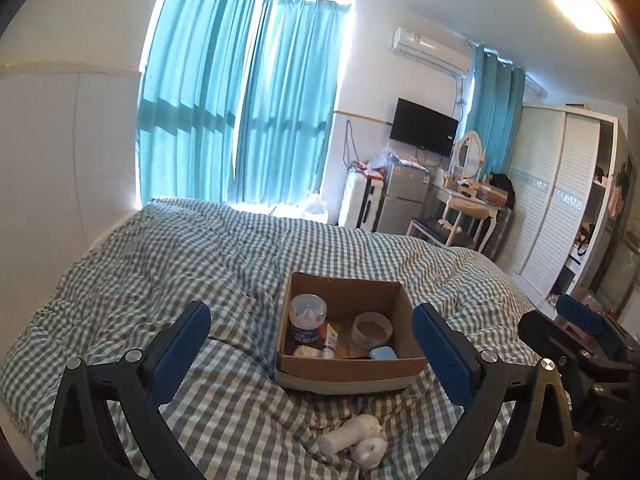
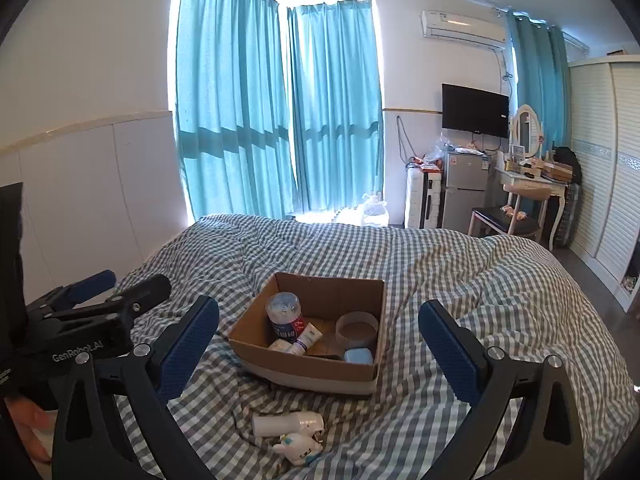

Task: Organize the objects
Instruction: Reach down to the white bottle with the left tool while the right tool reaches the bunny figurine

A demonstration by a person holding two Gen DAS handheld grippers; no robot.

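Note:
A cardboard box (image 1: 347, 369) (image 2: 296, 365) sits on the checked bed. Inside it are a clear-lidded jar (image 1: 307, 320) (image 2: 285, 316), a small tube (image 1: 330, 345) (image 2: 306, 339), a roll of tape (image 1: 372, 329) (image 2: 357, 327) and a light blue case (image 1: 383, 353) (image 2: 358, 356). In front of the box lie a white tube-shaped bottle (image 1: 343, 438) (image 2: 286, 423) and a small white figurine (image 1: 370, 453) (image 2: 299, 446). My left gripper (image 1: 310, 350) is open and empty, above the bed before the box. My right gripper (image 2: 320, 344) is open and empty too.
The checked duvet (image 1: 160, 280) (image 2: 480, 280) covers the whole bed. The right gripper's body shows at the right edge of the left wrist view (image 1: 580, 344); the left gripper's body shows at the left in the right wrist view (image 2: 92, 312). Beyond the bed stand a fridge (image 2: 464, 192), a dressing table and a wardrobe.

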